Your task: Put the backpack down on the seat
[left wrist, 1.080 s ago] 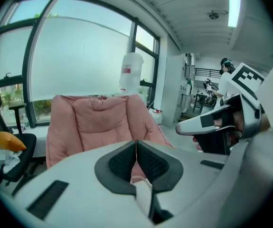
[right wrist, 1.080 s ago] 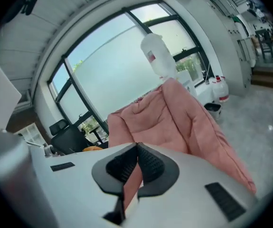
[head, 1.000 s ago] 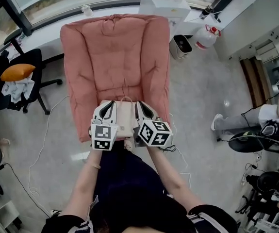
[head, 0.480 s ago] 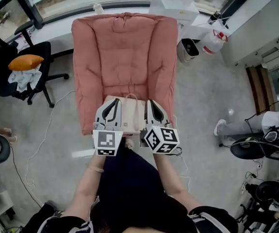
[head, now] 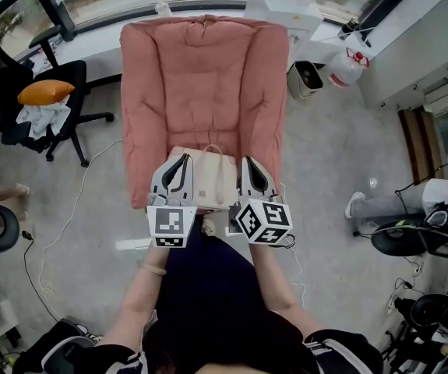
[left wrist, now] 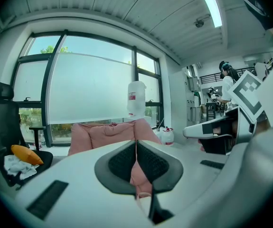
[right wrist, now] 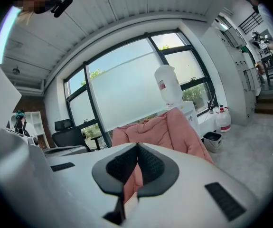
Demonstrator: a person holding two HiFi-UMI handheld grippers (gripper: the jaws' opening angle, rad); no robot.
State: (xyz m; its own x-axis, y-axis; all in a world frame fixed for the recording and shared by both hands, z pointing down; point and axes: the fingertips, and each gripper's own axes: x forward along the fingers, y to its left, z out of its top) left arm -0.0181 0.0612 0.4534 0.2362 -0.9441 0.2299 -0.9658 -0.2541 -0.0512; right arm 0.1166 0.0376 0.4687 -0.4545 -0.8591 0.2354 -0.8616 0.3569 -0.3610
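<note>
A beige backpack [head: 208, 184] with a loop handle on top hangs between my two grippers over the front edge of the pink armchair's seat [head: 204, 104]. My left gripper [head: 181, 162] is shut at the backpack's left side. My right gripper [head: 248, 164] is shut at its right side. In the left gripper view the pads of the left gripper [left wrist: 136, 148] meet on a pale strap that hangs below them. In the right gripper view the right gripper [right wrist: 137, 153] is closed likewise, with a dark strap under it. The armchair [left wrist: 105, 133] stands ahead in both gripper views.
A black office chair with an orange cushion [head: 46, 92] stands to the left. A white bin [head: 308, 76], a water jug [head: 347, 62] and a white box [head: 282, 2] are beyond the armchair's right arm. A cable [head: 60, 240] lies on the floor. A person [head: 442, 193] is at the far right.
The head view has shifted, so the armchair now shows a little further right. Both grippers stay shut with the backpack between them at the seat's front edge.
</note>
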